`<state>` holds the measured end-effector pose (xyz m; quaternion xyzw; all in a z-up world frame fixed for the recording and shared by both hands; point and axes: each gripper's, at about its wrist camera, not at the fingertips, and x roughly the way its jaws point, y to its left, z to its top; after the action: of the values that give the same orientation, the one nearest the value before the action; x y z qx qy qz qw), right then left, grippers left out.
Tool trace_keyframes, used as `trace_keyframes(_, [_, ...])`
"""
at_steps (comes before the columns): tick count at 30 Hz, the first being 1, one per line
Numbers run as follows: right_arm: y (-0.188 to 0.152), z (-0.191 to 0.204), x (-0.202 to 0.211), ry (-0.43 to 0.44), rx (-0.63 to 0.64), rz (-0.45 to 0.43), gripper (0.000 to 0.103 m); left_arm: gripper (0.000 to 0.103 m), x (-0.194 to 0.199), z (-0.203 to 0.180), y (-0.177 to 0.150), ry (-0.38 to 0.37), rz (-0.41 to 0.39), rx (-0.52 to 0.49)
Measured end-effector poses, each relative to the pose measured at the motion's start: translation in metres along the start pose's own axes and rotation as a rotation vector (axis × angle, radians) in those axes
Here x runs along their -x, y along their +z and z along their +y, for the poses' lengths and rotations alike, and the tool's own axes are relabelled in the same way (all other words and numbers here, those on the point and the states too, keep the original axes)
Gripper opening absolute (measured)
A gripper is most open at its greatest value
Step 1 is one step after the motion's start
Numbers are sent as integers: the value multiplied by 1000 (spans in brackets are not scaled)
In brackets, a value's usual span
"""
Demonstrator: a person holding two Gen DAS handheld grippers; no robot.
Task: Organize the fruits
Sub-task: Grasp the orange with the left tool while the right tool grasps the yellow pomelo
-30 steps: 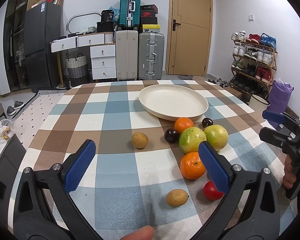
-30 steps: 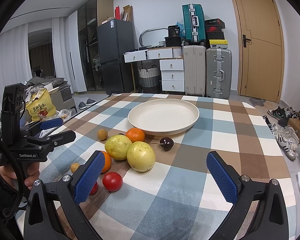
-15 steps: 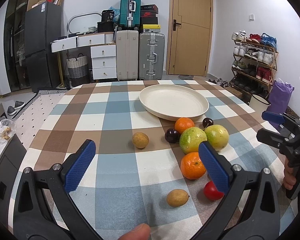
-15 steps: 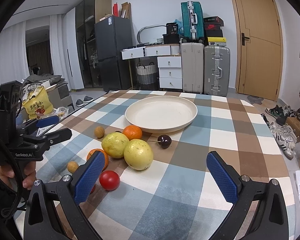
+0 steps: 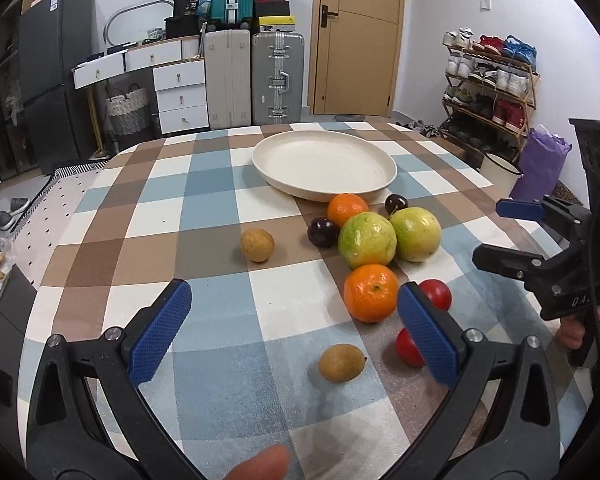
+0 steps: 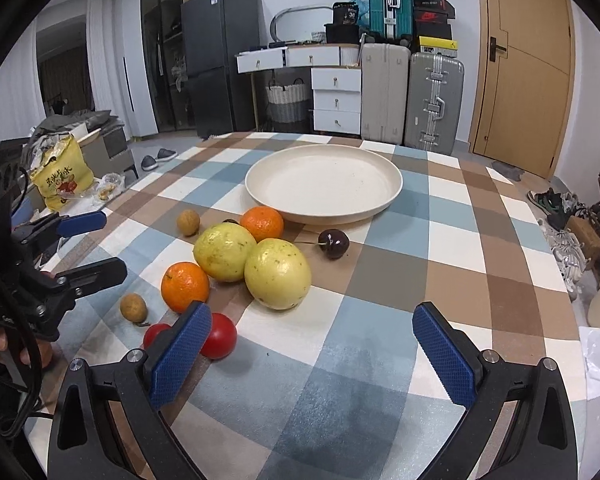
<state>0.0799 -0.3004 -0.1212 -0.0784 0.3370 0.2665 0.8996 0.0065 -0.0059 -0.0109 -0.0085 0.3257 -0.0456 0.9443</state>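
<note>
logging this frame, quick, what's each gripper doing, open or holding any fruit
Left gripper: open, holding nothing, above the table.
Right gripper: open, holding nothing, above the table.

Red fruit [image 5: 408, 350] half behind gripper pad

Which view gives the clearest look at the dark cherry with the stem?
The right wrist view: the cherry lies in the open, its stem plain, just in front of the plate. In the left wrist view the same cherry only peeks out from behind the orange and a guava, stem unseen.
</note>
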Motion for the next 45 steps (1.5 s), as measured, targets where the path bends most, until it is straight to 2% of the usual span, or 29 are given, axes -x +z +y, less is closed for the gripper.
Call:
trace_keyframes(7, [8,-4,-21,13,-31,69,98,102,-13,-1,1,-5,54,3])
trace_keyframes(10, [11,-4,-31,16,-32,94,90,102,-20,-7,4,-18,72,-11])
trace_keyframes(12, [12,-5,-40,32,-38,124,82,102,-26,-11,6,-22,83,-20])
trace_keyframes(18, [16,-11,-54,61,-70,160,80,98,-47,-21,9,-65,168,-9])
trace_keyframes(23, [20,-9,-60,93,-66,161,77,89,-56,-28,9,-110,196,-9])
trace_keyframes(26, [23,-4,-66,111,-45,159,72,76,-60,-28,9,-148,211,-3])
trace_keyframes(29, [25,-1,-70,135,-44,159,61,61,-68,-29,11,-196,241,14])
trace_keyframes(31, [26,2,-73,152,-37,159,55,45,-71,-31,10,-222,256,19])
trace_keyframes(33, [27,3,-73,168,-36,157,50,38,-73,-32,9,-233,269,22])
trace_keyframes(38, [26,0,-73,181,-56,150,49,37,-71,-28,9,-257,261,47])
trace_keyframes(45, [30,-5,-55,177,-68,98,49,37,-51,-19,16,-226,210,64])
